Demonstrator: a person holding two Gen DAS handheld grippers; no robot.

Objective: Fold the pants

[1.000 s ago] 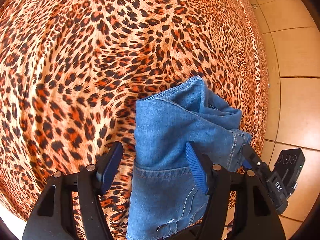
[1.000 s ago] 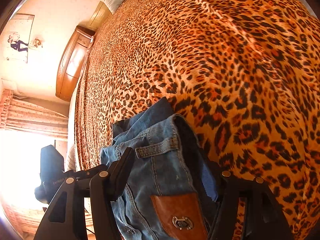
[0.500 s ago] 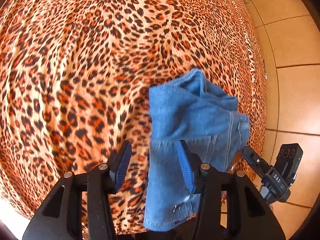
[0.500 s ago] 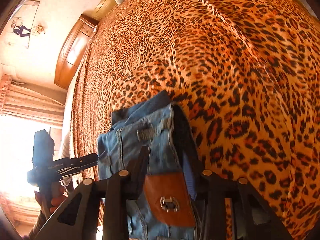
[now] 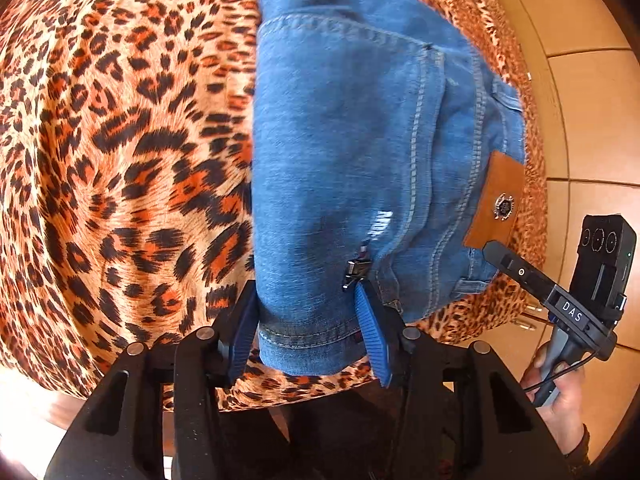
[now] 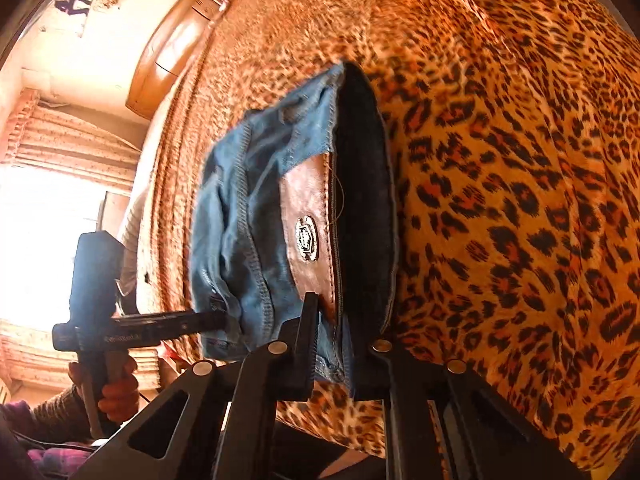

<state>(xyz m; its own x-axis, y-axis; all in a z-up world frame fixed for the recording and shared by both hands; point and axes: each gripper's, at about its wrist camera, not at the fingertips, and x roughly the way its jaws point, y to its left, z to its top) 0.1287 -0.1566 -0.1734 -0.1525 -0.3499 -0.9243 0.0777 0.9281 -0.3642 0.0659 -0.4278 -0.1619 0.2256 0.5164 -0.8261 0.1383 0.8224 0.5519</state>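
Observation:
The folded blue denim pants [image 5: 352,152] lie as a thick bundle on the leopard-print bedspread [image 5: 120,140], near its front edge. A brown leather waistband patch [image 5: 498,204] shows at the right. My left gripper [image 5: 308,328] is shut on the bundle's near edge, blue pads on both sides. In the right wrist view the pants [image 6: 256,216] stand edge-on with the patch [image 6: 308,232] facing me. My right gripper [image 6: 334,344] is shut on the waistband end. Each gripper shows in the other's view, the right one [image 5: 560,300] and the left one [image 6: 120,328].
The bedspread [image 6: 520,160] stretches far behind the pants. Tan floor tiles [image 5: 588,120] lie to the right of the bed. A wooden headboard or cabinet [image 6: 176,48] and a bright curtained window [image 6: 48,200] stand at the far left.
Both grippers have closed in on the bundle and lowered it toward the bed's near edge. The pants now fill more of both views and the leather patch has turned into sight.

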